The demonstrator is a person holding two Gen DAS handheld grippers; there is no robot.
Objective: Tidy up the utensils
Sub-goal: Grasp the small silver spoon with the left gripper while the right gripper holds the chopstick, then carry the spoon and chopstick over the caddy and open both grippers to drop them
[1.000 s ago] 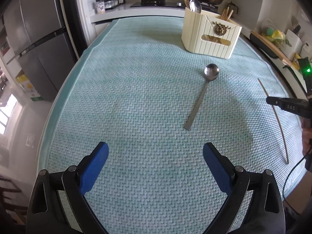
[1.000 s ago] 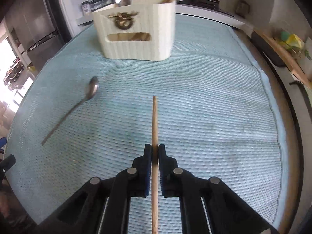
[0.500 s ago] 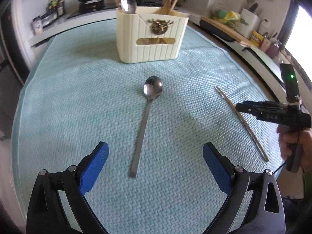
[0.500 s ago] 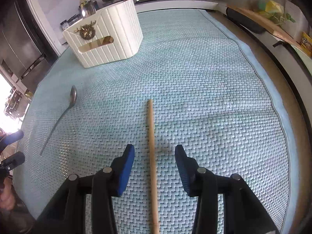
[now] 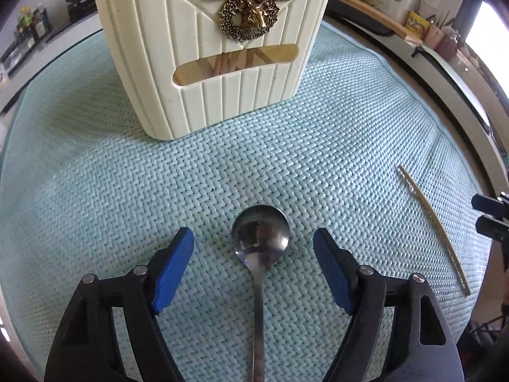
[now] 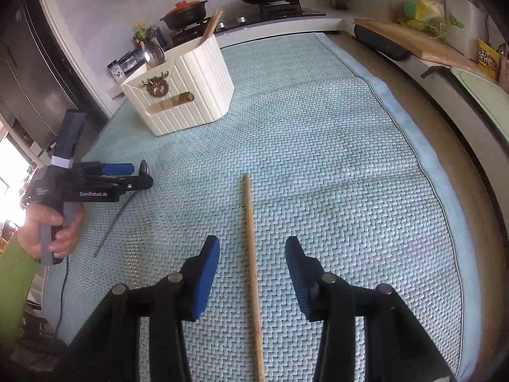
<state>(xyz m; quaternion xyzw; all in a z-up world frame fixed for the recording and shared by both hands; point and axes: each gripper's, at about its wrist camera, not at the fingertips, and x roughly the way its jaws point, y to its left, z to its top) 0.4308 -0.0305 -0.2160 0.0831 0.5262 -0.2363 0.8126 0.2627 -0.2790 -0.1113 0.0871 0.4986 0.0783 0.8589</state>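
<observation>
Both grippers apart: right gripper [image 6: 253,273] off chopstick [image 6: 251,254], left gripper [image 5: 253,265] narrowing astride spoon [image 5: 260,245].

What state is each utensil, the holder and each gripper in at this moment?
spoon: lying flat on the mat, bowl up, between the left gripper's pads, not gripped.
chopstick: lying flat on the mat, between the right gripper's pads, untouched.
utensil holder: upright, already holding a spoon and chopsticks.
left gripper: open, jaws have just been closing around the spoon.
right gripper: open, clear of the chopstick.
</observation>
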